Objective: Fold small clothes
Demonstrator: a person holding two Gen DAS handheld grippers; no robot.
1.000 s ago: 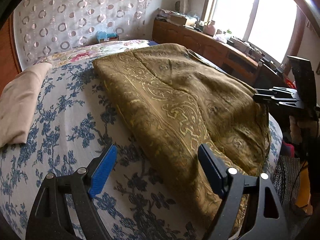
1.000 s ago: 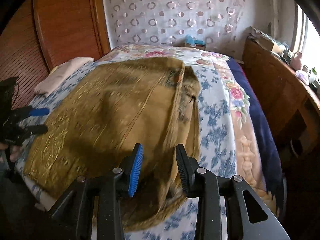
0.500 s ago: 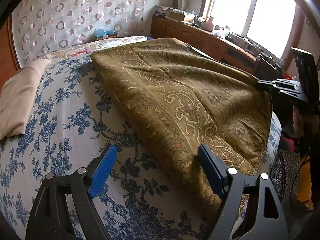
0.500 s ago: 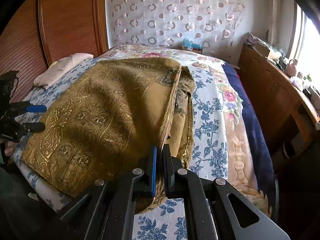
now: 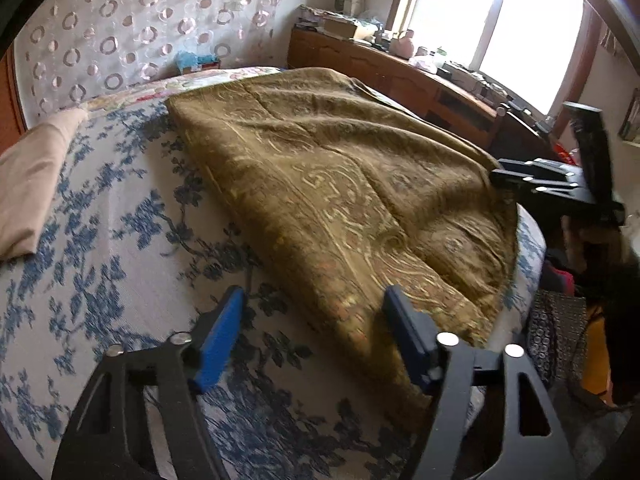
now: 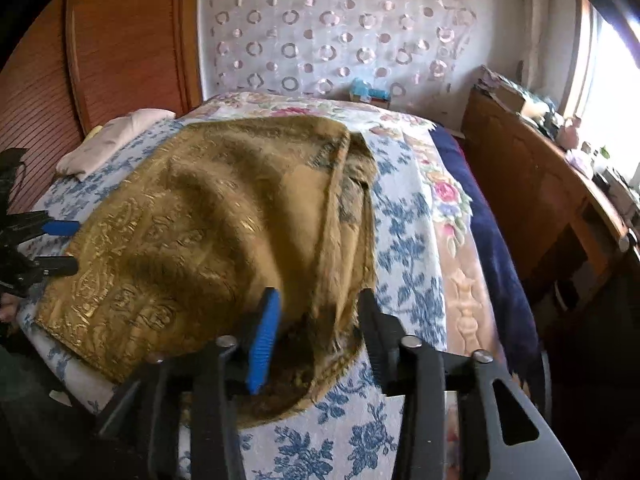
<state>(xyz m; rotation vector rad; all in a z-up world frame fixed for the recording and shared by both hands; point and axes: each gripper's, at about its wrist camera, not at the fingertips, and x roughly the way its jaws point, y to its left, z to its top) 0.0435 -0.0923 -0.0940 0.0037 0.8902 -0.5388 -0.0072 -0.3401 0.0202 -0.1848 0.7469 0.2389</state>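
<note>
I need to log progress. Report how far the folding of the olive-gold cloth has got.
Done: the olive-gold patterned cloth lies doubled on the blue-floral bedspread, layered edges showing along its right side. In hand: nothing; the right gripper is open at the near hem, the left gripper open at the other corner. Left: the cloth is large, so further folds seem needed.

No readable text, labels, brands or numbers in either view. Items on the wooden sideboard (image 5: 404,68) and the blue box (image 6: 368,94) are too small and blurred to read.
</note>
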